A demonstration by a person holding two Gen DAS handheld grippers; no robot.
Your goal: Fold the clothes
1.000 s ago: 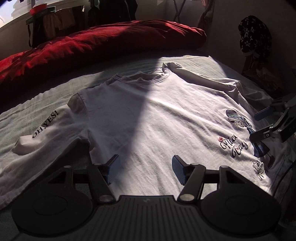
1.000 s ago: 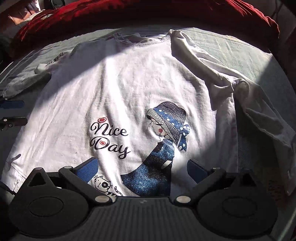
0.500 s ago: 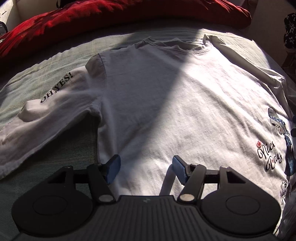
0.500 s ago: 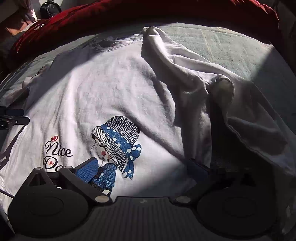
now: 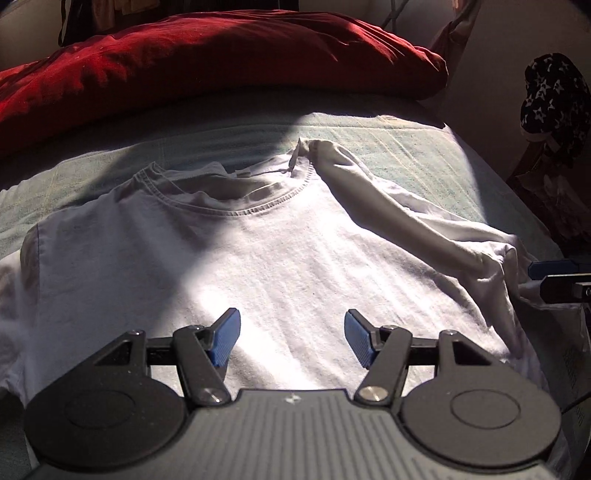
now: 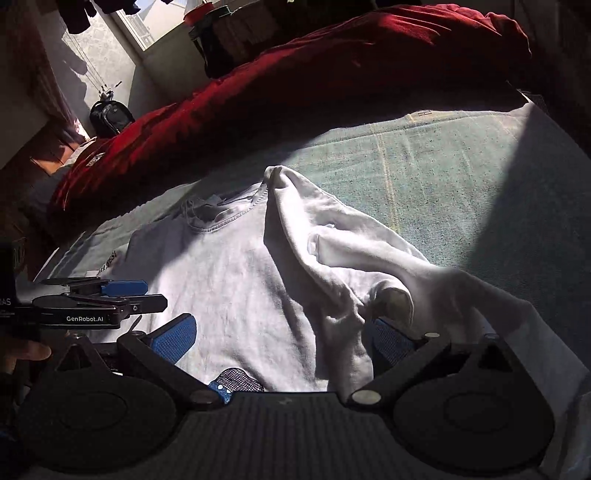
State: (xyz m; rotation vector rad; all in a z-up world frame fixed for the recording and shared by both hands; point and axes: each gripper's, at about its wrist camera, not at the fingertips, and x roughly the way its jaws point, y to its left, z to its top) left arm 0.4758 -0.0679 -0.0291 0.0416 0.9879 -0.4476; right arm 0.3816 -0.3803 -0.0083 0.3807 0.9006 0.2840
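Here, spread flat on the bed (image 5: 406, 147): a white T-shirt (image 5: 258, 266), front up, collar (image 5: 236, 206) toward the red duvet (image 5: 207, 62) bunched along the bed's far side. Lit by a band of sun across the chest, shadowed at the shoulder left of the collar. Right of the collar, a long sleeve (image 5: 399, 221) folded inward over the body of the T-shirt, rumpled, its open cuff (image 6: 393, 301) lying on the chest cloth. Partly in view at the bottom edge in the right wrist camera, a blue printed figure (image 6: 236, 380) on the T-shirt front.

Left tongs (image 5: 291, 338) held over the lower chest of the T-shirt, blue pads parted, nothing between them but the cloth lying beneath; not gripping. Right tongs (image 6: 284, 341) also spread apart over the T-shirt, near the folded sleeve's cuff, one blue pad (image 6: 173, 338) in sun on the plain cloth side, the other in shadow just under the cuff; no cloth pinched, as far as can be told. Both tongs close together over the same garment, the left seen side-on at the edge of the right camera's view.

Beyond the duvet, a window (image 6: 136, 26) and dark hanging garments.
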